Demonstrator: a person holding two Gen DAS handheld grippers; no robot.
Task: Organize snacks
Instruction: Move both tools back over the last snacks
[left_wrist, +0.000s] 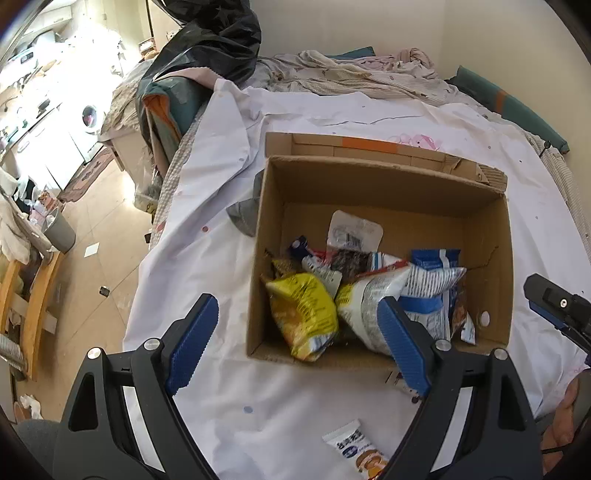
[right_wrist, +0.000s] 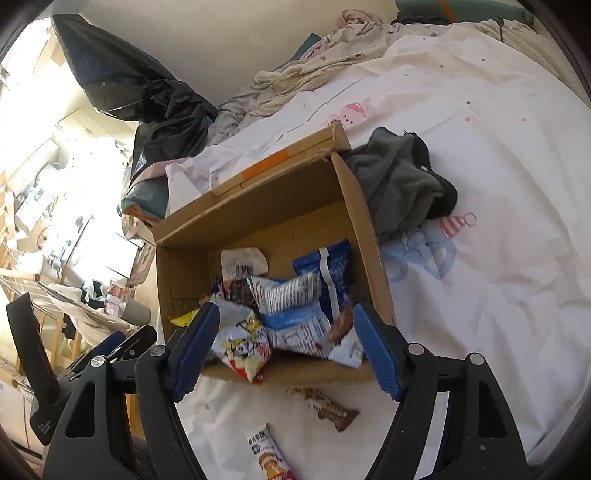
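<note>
Claws (left_wrist: 295, 339) empty; snack bar (right_wrist: 327, 408) lengthwise beside box (right_wrist: 369, 236)

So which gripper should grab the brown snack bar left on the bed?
Probably the right gripper: the brown snack bar lies just below its open jaws, while the left wrist view barely shows it.

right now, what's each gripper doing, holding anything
left gripper: open, holding nothing, above the cardboard box.
right gripper: open, holding nothing, over the snack packets.
</note>
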